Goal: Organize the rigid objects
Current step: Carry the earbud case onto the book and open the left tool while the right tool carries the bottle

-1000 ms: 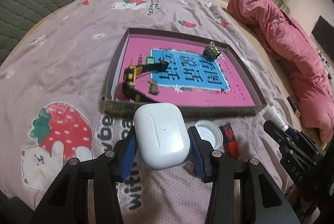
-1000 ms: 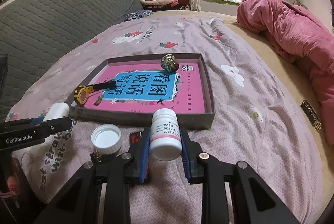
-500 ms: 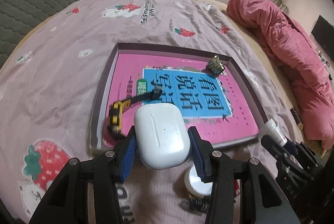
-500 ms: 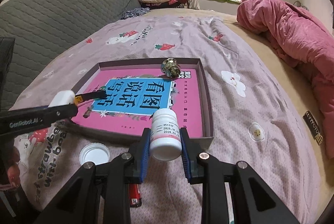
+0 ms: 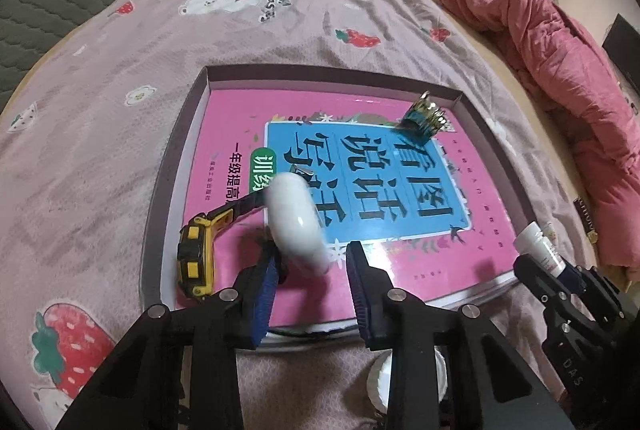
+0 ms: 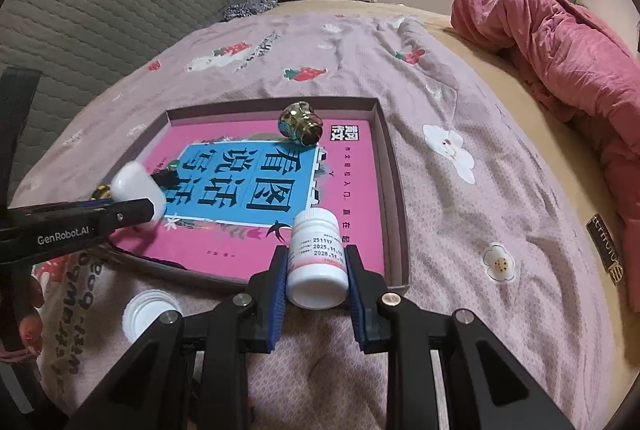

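Case (image 5: 294, 218) first: the white earbud case is a blur over the pink book (image 5: 420, 270), which lies in the box (image 5: 176, 157). It is tilted, with its far end toward 11 o'clock and its near end just between my left gripper's (image 5: 312, 258) tips. The jaws are closing, but I see a gap on the right pad's side, so I judge the case is loose and not pinched. I can't tell whether it has touched the book.

Just beside it at 9 o'clock lies the yellow watch (image 5: 196, 258), its strap running under the case. Up at 1 o'clock, well apart, the gold cap (image 5: 424, 117) sits by the box's far corner.

Over on the right, the gripper (image 6: 316, 254) is clamped firmly on the white pill bottle (image 6: 316, 230), both pads flat against its sides, label facing me. The bottle hangs over the box's near wall, at about 6 o'clock from the book's blue panel.

So the step in hand, as I read it, is dropping the case into the box. The bottle looks to be next in line.

What the next move calls for:
- Pull the left tips clear without nudging the case or catching the watch strap.
- Carry the bottle further over the wall and lower it onto a bare pink patch at the book's right edge.
- Open the right jaws only once the bottle's base is down, since it will roll if it lands on its side.

A white lid (image 6: 148, 314) waits on the bedspread (image 6: 460, 230) at 7 o'clock, outside the box.
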`<state>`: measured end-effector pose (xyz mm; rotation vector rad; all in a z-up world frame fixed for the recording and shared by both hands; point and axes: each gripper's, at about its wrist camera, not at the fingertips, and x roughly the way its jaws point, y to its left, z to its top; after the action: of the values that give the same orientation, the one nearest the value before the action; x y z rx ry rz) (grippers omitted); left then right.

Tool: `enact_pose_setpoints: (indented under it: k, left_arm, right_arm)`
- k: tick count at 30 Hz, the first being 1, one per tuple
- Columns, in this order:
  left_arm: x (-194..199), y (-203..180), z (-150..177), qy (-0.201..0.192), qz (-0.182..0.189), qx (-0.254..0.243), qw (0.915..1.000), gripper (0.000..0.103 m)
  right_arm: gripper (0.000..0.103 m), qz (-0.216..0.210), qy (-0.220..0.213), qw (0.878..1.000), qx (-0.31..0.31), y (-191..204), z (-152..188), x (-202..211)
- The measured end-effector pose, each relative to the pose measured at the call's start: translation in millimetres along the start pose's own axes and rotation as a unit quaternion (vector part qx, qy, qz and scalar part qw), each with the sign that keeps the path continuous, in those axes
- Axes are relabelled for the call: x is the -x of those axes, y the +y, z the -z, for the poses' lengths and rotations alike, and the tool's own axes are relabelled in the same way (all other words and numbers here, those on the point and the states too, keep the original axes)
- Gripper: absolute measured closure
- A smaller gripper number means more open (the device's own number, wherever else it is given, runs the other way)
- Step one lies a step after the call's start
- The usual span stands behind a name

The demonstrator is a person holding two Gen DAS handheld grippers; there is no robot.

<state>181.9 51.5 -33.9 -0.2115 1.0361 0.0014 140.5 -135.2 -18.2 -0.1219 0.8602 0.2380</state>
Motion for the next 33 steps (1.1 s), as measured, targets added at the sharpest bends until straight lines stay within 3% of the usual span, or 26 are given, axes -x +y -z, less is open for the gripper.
enact_pose_setpoints:
  k: [5,17,33]
  left_arm:
    - [-12,6,1,0.017,-0.002,0.008,0.9998,0.069]
    - [-4,14,4,0.005,0.009,0.018,0.9998,0.069]
    - [3,10,8,0.009,0.014,0.018,0.9997,0.069]
  right_arm:
    - [0.076,-0.004,0.0,1.0,-0.003,1,-1,-3]
    - [0.076,0.001,0.015,1.0,-0.011,1,-4,-13]
    - [0.076,0.057,0.036,0.998,-0.013,-5,-8,-25]
